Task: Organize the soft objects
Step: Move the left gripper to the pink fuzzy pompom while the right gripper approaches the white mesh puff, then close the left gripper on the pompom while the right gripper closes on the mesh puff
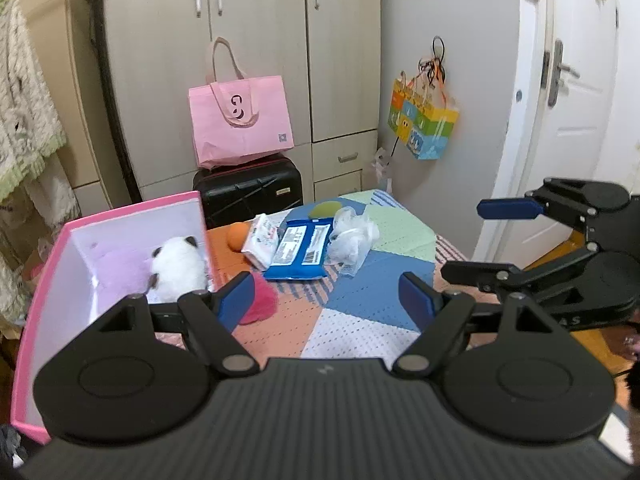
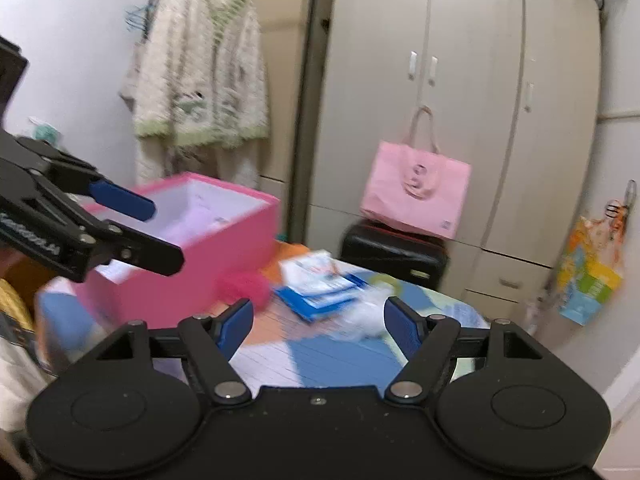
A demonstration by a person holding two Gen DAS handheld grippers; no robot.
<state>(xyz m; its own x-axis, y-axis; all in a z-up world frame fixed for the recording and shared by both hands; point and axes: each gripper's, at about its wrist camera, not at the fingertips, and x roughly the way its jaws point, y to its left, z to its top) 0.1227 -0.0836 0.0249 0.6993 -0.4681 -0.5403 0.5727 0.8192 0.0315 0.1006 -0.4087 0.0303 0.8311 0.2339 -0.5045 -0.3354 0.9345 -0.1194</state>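
A pink box [image 1: 48,264] stands open at the left of the patchwork table; a white panda plush [image 1: 178,268] and a lilac plush [image 1: 120,270] lie inside it. A magenta fluffy thing [image 1: 260,300] lies beside the box, just past my left gripper [image 1: 328,300], which is open and empty above the table. An orange ball [image 1: 236,236], a white tissue pack [image 1: 262,242], a blue wipes pack [image 1: 300,252] and a crumpled clear plastic bag [image 1: 352,240] lie further back. My right gripper [image 2: 318,324] is open and empty; it also shows at the right of the left wrist view [image 1: 472,240]. The box [image 2: 224,240] shows blurred in the right wrist view.
A black suitcase [image 1: 248,192] with a pink tote bag [image 1: 240,120] on it stands behind the table, against a beige wardrobe [image 1: 256,40]. A colourful bag [image 1: 424,124] hangs on the wall by a white door [image 1: 576,100]. A fluffy cardigan [image 2: 200,76] hangs at the left.
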